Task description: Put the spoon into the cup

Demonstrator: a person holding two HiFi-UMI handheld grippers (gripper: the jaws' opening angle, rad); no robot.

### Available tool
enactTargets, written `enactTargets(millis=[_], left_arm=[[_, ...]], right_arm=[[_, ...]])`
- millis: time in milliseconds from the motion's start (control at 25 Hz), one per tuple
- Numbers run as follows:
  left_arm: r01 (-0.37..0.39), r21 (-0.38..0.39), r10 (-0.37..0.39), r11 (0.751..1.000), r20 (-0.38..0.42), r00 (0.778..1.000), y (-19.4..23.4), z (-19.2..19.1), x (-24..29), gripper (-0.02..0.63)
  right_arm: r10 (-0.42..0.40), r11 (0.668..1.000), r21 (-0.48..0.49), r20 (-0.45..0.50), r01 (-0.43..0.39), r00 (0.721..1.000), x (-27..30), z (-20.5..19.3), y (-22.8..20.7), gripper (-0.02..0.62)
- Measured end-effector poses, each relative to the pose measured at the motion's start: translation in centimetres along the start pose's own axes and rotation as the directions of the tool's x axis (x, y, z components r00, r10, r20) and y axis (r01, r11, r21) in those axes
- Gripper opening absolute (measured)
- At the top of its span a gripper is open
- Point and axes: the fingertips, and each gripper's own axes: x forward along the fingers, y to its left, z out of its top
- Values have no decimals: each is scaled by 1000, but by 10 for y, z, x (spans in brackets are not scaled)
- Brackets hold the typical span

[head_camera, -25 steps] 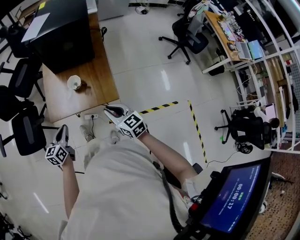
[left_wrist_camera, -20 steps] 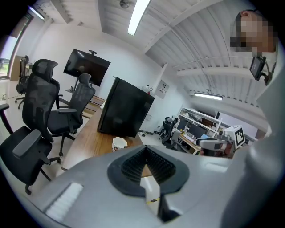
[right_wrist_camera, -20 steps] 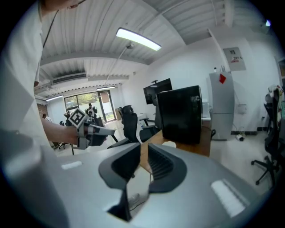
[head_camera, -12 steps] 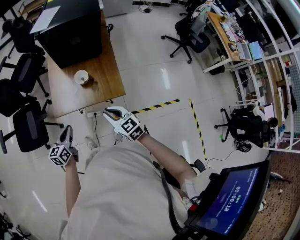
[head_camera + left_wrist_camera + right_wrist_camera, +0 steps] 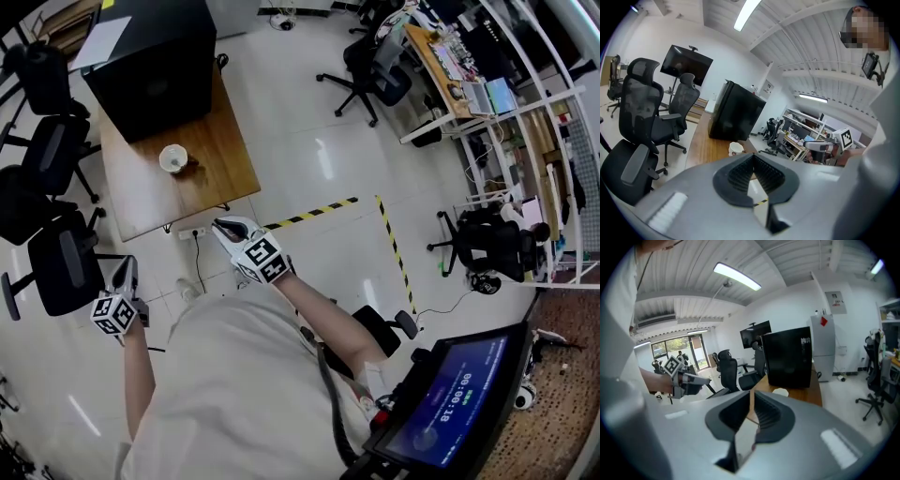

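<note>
- A person stands on the tiled floor short of a wooden counter, holding a gripper in each hand.
- The left gripper is held low by an office chair, well apart from the counter. Its tongs meet at the tips with nothing between them.
- The right gripper points towards the counter's near corner, just above a strip of yellow-and-black floor tape. Its tongs have just been closing and now meet at the tips, also with nothing between them.
- A white cup stands upright on the counter, in front of a black cabinet and well apart from both grippers.
- The spoon cannot be made out in any view.
</note>
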Motion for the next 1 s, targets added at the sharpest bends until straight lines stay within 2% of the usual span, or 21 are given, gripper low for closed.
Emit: enactTargets(millis=[160, 440, 720, 1000], left_arm=[[-3, -5, 3, 1000, 0, 1000, 8, -1, -5, 0], [13, -2, -13, 1000, 10, 1000, 4, -6, 8, 0], [-20, -23, 21, 1000, 23, 1000, 11, 0, -3, 0], [-19, -41, 19, 999, 17, 1000, 0, -3, 4, 0]], right_arm=[[-23, 999, -48, -37, 21, 999, 8, -9, 4, 0], [-48, 997, -62, -54, 44, 997, 6, -24, -6, 0], [-2, 998, -59, -69, -2, 998, 24, -21, 0, 0], [3, 999, -45, -77, -6, 997, 25, -17, -11, 0]])
